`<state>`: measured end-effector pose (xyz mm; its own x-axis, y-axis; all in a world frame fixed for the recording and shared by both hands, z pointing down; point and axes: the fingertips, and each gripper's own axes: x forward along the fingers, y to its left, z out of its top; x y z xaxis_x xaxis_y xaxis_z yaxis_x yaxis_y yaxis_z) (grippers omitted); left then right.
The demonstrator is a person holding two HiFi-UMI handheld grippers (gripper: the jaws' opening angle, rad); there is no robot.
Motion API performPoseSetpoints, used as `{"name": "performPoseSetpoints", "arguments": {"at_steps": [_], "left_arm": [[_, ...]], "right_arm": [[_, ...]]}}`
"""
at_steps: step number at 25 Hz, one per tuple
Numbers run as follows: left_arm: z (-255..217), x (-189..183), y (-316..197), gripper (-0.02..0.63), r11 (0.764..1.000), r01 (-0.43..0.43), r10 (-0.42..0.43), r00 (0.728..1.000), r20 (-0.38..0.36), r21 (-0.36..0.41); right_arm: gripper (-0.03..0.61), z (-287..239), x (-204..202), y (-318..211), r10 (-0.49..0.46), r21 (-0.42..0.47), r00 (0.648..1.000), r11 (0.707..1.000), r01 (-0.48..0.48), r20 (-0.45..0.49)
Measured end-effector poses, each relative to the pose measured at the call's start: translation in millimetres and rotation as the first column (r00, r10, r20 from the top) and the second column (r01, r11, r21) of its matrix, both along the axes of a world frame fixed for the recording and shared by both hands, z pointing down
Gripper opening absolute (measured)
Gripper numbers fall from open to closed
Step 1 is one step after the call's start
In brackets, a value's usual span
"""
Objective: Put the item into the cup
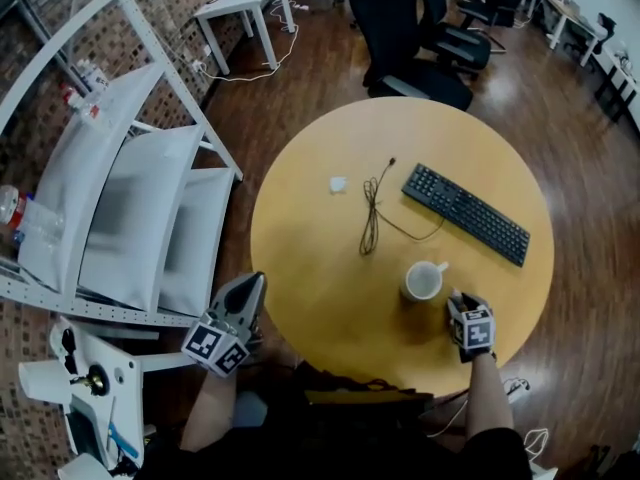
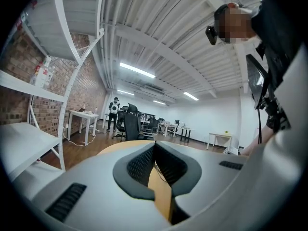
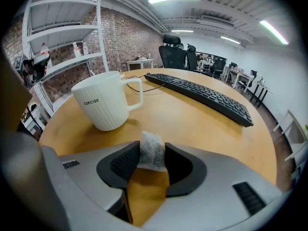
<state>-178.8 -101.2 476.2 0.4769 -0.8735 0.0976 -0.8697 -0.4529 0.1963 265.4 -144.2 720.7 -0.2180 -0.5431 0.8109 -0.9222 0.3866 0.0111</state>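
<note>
A white ribbed cup (image 1: 424, 281) with a handle stands upright on the round wooden table (image 1: 320, 298), near its front right. In the right gripper view the cup (image 3: 107, 106) sits just ahead and to the left. My right gripper (image 1: 456, 300) is low over the table, right of the cup. It is shut on a small white tea bag (image 3: 152, 150), pinched between its pads (image 3: 126, 163). My left gripper (image 1: 252, 283) hovers at the table's front left edge, far from the cup. Its jaws meet at the tips (image 2: 154, 146) with nothing between them.
A black keyboard (image 1: 466, 213) lies diagonally behind the cup. A thin black cable (image 1: 372, 208) runs across the table's middle, and a small white scrap (image 1: 338, 183) lies behind it. A white shelf rack (image 1: 130, 208) stands to the left. Black office chairs (image 1: 410, 38) are beyond the table.
</note>
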Motion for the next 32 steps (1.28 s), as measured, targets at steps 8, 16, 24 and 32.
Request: {"name": "performPoseSetpoints", "arguments": {"at_steps": [8,16,24,32], "left_arm": [[-3.8,16.5,-19.2,-0.005,0.995,-0.091,0.091,0.996,-0.010,0.028],[-14.7,30.5,-29.7,-0.005,0.981,-0.172,0.176,0.984,-0.037,0.088],[-17.4,8.8,-28.9,-0.006,0.985,-0.142,0.148,0.987,-0.055,0.096],[-11.0,-13.0,-19.5,-0.005,0.993,-0.088,0.094,0.994,-0.063,0.084]], "right_arm": [[0.120,-70.7,-11.3,-4.4,0.015,0.215,0.998,0.976,-0.028,0.060],[0.120,-165.5,-50.4,-12.5,-0.023,0.432,0.989,0.901,-0.043,0.146],[0.120,-199.9,-108.6,-26.5,-0.099,0.506,0.974,0.862,-0.019,0.204],[0.164,-177.3,-117.8,-24.0,-0.085,0.455,0.966,0.890,-0.037,0.245]]}}
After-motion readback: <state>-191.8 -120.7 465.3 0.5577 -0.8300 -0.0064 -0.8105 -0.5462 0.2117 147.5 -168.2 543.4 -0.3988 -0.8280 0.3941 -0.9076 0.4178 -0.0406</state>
